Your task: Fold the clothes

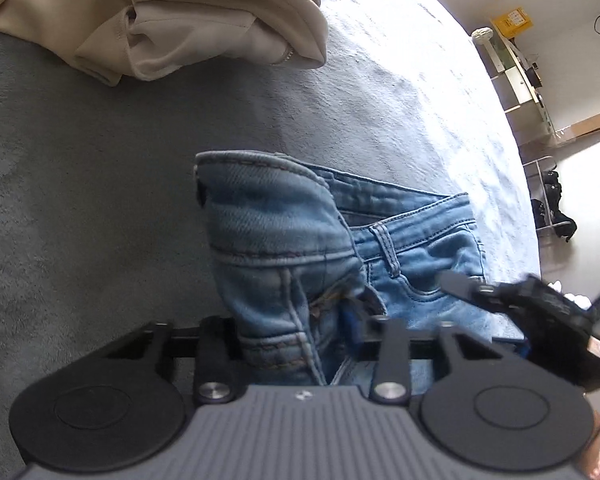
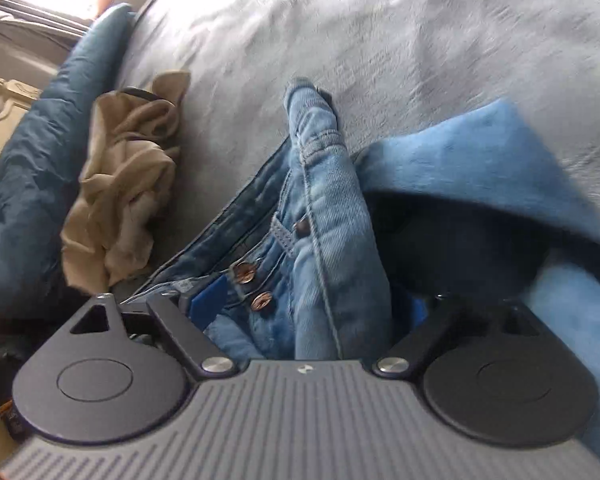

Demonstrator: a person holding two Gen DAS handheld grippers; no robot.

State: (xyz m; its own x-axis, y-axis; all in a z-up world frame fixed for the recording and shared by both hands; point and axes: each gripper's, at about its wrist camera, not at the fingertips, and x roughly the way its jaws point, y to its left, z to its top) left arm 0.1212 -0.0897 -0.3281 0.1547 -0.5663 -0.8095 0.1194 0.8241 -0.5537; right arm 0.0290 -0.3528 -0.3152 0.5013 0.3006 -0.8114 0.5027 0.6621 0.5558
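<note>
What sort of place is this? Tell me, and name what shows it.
Probably a bedroom: clothes lie on a wide grey blanket like a bed's cover, a dark blue pillow sits at its edge, and a shelf unit stands against the wall.

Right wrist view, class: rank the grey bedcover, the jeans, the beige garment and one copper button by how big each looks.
1. grey bedcover
2. jeans, enlarged by nearness
3. beige garment
4. copper button
</note>
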